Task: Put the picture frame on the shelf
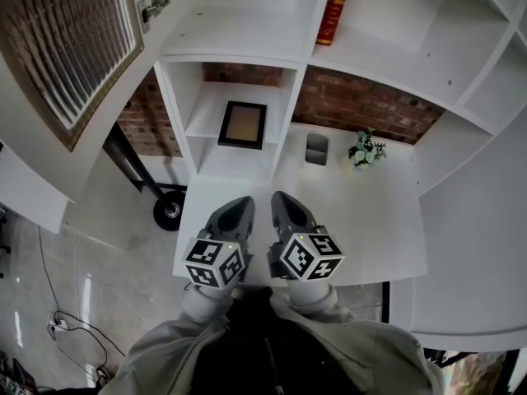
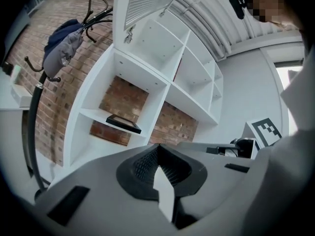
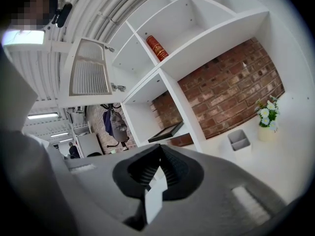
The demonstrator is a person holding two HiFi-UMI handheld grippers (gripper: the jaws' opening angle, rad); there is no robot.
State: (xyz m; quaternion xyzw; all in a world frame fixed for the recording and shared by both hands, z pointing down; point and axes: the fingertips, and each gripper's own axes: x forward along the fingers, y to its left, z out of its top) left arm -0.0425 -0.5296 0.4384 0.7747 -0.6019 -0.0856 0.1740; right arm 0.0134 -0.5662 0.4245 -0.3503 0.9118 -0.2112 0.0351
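While we hold the left tongs (image 1: 240, 206) and right tongs (image 1: 282, 201) side by side over the white desk (image 1: 370, 220), both are closed tight and hold nothing. The picture frame (image 1: 242, 125) lies flat on the shelf (image 1: 206, 112), straight ahead of their tips and well apart from them.

Smooth matt white shelf (image 1: 239, 161) against a rough brick wall (image 1: 362, 105).
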